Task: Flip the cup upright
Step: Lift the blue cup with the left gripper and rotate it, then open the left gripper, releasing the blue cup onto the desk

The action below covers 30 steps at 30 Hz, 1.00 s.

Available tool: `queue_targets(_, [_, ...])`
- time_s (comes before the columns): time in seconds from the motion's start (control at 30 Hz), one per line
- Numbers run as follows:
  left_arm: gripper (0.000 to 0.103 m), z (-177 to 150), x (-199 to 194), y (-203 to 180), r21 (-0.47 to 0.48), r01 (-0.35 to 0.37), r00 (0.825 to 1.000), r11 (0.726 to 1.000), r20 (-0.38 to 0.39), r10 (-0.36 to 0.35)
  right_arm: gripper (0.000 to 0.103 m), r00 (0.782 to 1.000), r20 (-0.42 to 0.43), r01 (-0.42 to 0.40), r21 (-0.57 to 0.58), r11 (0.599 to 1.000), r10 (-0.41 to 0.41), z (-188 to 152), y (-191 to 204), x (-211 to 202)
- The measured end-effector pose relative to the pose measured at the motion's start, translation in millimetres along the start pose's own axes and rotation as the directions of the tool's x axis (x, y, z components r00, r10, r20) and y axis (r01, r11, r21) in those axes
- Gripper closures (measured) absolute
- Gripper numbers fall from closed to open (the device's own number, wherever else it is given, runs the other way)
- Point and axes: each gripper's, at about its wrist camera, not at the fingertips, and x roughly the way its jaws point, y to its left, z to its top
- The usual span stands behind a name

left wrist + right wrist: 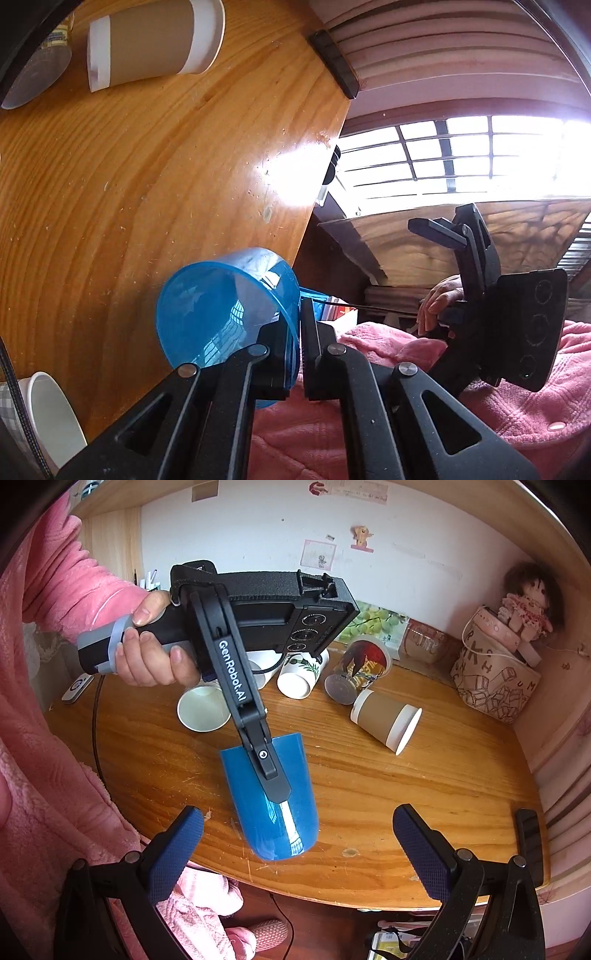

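A translucent blue plastic cup [275, 805] is held tilted over the front of the wooden table [388, 794], its closed base toward the table's front edge. My left gripper [300, 332] is shut on the blue cup [221, 310], pinching its rim wall; in the right wrist view the left gripper [271, 775] reaches down onto the cup. My right gripper [295, 834] is open and empty, its blue pads [177, 845] just in front of the cup. It also shows in the left wrist view [491, 295], off to the right.
A brown-sleeved paper cup [386, 722] lies on its side mid-table. A printed cup [358, 672], white cups [301, 672] and an open white cup [201, 709] lie behind. A patterned box with a doll [495, 672] stands at the back right. A phone [530, 845] lies at the right edge.
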Motion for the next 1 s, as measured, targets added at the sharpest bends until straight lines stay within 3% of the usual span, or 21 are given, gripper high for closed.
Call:
queue_targets(0.13, [0.095, 2.8, -6.9, 7.3, -0.016, 0.002, 1.000, 1.000, 0.017, -0.002, 0.000, 1.000, -0.007, -0.012, -0.007, 1.000, 0.012, 2.7, -0.8, 5.5])
queue_targets(0.37, [0.086, -2.5, -14.0, 10.2, -0.020, -0.060, 0.997, 0.998, 0.039, 0.060, 0.000, 1.000, -0.013, -0.025, -0.025, 0.999, 0.024, 6.1, -0.4, 15.6])
queue_targets(0.43, [0.071, -5.0, -15.4, 11.5, -0.025, -0.089, 0.995, 0.996, 0.045, 0.090, 0.000, 1.000, -0.014, -0.027, -0.027, 0.999, 0.026, 6.5, -1.0, 18.3])
queue_targets(0.57, [0.057, -6.7, -18.7, 10.5, -0.046, -0.115, 0.990, 0.992, 0.075, 0.118, 0.000, 0.999, -0.011, -0.034, -0.033, 0.999, 0.034, 6.2, -1.0, 21.1])
queue_targets(0.73, [0.031, -11.3, -24.3, 3.3, -0.053, -0.165, 0.979, 0.985, 0.110, 0.170, 0.000, 0.999, -0.009, -0.047, -0.039, 0.998, 0.047, 5.4, -0.8, 24.8])
queue_targets(0.83, [0.024, -13.2, -27.6, 3.6, -0.090, -0.193, 0.970, 0.977, 0.134, 0.204, 0.000, 0.999, -0.009, -0.052, -0.042, 0.998, 0.052, 4.5, -0.5, 26.5])
queue_targets(1.0, [0.024, -16.0, -35.3, 3.6, -0.141, -0.248, 0.950, 0.958, 0.156, 0.269, 0.000, 0.998, 0.001, -0.056, -0.045, 0.997, 0.056, 2.5, 3.0, 25.2])
